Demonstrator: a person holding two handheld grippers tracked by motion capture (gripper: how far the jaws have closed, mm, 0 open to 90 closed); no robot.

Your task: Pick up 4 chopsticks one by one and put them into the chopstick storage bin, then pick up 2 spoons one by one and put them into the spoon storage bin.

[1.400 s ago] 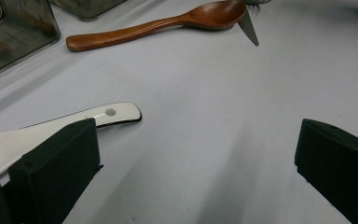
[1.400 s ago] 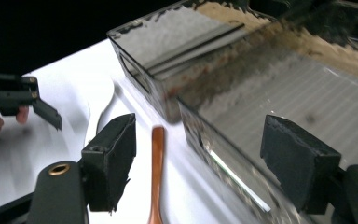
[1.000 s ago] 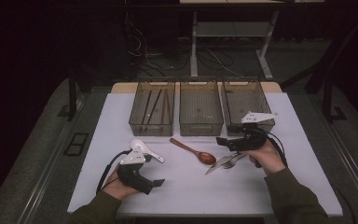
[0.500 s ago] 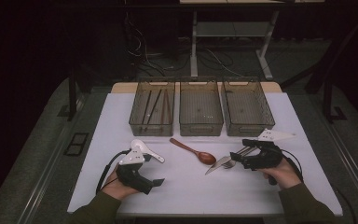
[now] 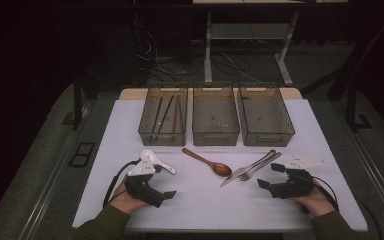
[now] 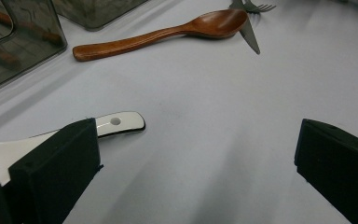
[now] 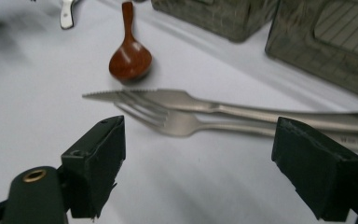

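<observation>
the right gripper (image 5: 271,176) is drawing back toward the person and lowering to the table; a second ago it was up by the right bin, and now it is sitting low, just right of the cutlery. the left gripper (image 5: 164,186) is resting where it was.

going from largest to smallest: a white table (image 5: 195,205) is carrying three see-through bins in a row at its far side. the left bin (image 5: 163,131) is holding what look like dark chopsticks, the middle bin (image 5: 215,131) and the right bin (image 5: 267,132) are looking empty. in front of them a wooden spoon (image 5: 207,162) is lying at a slant, its bowl toward the right. just beside that bowl a steel knife (image 5: 247,168) and fork (image 5: 260,165) are lying side by side, touching, tips pointing toward the person's left and handles running away to the right.

both grippers are gaping wide and holding nothing. in the right gripper view the knife (image 7: 223,108) and fork (image 7: 182,122) are lying crosswise just ahead of the jaws, long axis across the opening. the right hand is the nearer one. a white spoon handle (image 6: 121,122) is lying by the left gripper.
</observation>
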